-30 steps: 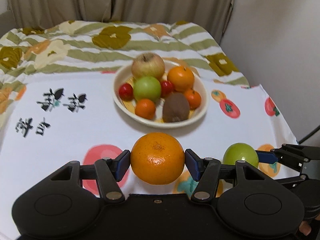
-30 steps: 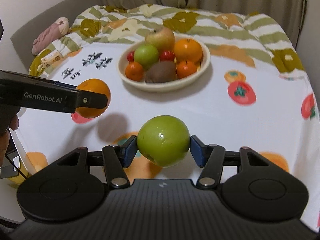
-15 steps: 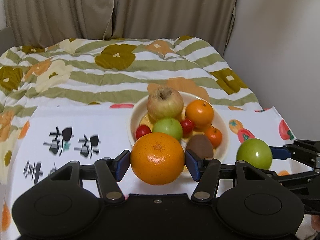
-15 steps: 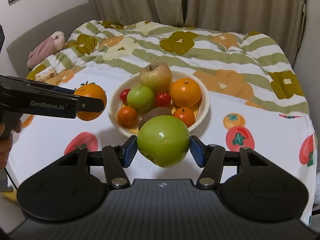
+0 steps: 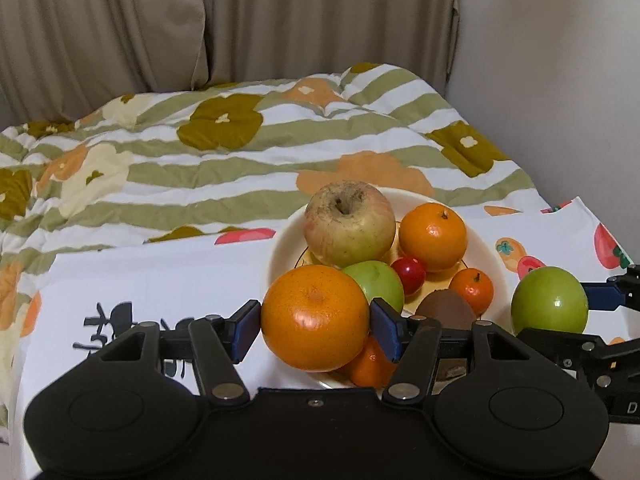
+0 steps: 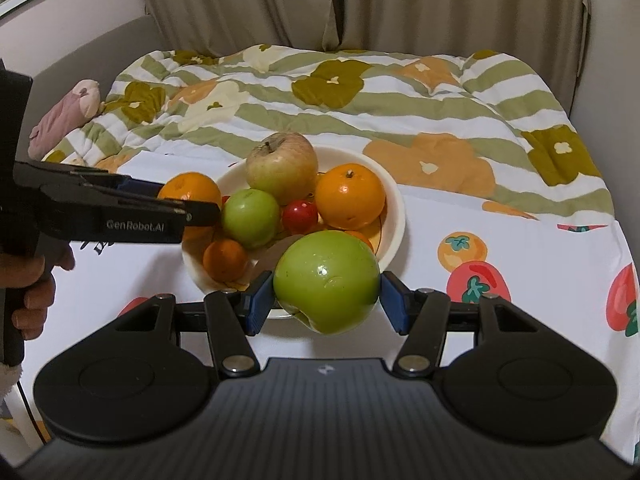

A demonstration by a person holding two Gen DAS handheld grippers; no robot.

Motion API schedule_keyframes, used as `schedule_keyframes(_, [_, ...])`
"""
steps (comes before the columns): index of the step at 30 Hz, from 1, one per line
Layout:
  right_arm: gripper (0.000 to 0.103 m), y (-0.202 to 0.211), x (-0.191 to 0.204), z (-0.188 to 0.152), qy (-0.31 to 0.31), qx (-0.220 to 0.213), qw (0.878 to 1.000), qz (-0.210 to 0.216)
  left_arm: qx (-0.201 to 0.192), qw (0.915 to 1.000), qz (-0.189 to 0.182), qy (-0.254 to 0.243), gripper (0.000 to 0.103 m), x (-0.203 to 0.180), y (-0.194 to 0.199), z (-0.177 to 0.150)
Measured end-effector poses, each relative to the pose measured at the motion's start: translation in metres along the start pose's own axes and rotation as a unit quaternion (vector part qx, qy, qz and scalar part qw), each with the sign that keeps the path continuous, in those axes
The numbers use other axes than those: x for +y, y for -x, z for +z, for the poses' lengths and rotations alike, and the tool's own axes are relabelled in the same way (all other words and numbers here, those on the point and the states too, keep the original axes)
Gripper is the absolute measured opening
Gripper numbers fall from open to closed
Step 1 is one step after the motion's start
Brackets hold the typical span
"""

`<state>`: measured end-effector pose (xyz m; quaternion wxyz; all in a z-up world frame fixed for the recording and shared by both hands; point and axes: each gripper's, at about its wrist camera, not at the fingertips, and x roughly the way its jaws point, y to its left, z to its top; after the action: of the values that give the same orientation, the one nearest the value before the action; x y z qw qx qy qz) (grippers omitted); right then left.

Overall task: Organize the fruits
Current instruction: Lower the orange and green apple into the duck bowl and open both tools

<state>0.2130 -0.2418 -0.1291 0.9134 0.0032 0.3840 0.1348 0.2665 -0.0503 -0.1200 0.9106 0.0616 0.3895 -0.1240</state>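
Observation:
My left gripper (image 5: 315, 328) is shut on a big orange (image 5: 315, 318), held over the near left rim of the cream bowl (image 5: 280, 248). My right gripper (image 6: 326, 306) is shut on a green apple (image 6: 326, 282), just in front of the bowl's (image 6: 394, 216) near rim. The bowl holds a large yellow-red apple (image 5: 349, 224), an orange (image 5: 433, 236), a smaller green apple (image 5: 378, 284), a red cherry-like fruit (image 5: 409, 274), small mandarins (image 5: 472, 290) and a brown kiwi (image 5: 444, 314). From the right wrist view the left gripper (image 6: 192, 212) comes in side-on with its orange (image 6: 188, 192).
The bowl stands on a white cloth (image 6: 500, 264) printed with fruits. Behind it lies a striped, flowered quilt (image 5: 224, 152), then beige curtains (image 5: 280, 20). A wall (image 5: 560, 80) closes the right side. A pink plush (image 6: 64, 116) lies far left. A person's hand (image 6: 32, 280) grips the left handle.
Both grippers moved forward to the bowl with their fruits. The orange went from over the bare cloth to the bowl's near left rim; the green apple came up to its front edge.

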Motion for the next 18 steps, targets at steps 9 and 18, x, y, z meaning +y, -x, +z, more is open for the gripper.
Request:
schedule_keyframes(9, [0.072, -0.005, 0.002, 0.007, 0.000, -0.002, 1.000, -0.005, -0.029, 0.9995, -0.003, -0.015, 0.095, 0.000, 0.015, -0.002])
schedule_keyframes(18, [0.072, -0.019, 0.010, 0.026, 0.015, -0.008, 1.000, 0.004, -0.029, 0.9992, 0.018, -0.022, 0.095, 0.010, 0.036, -0.016])
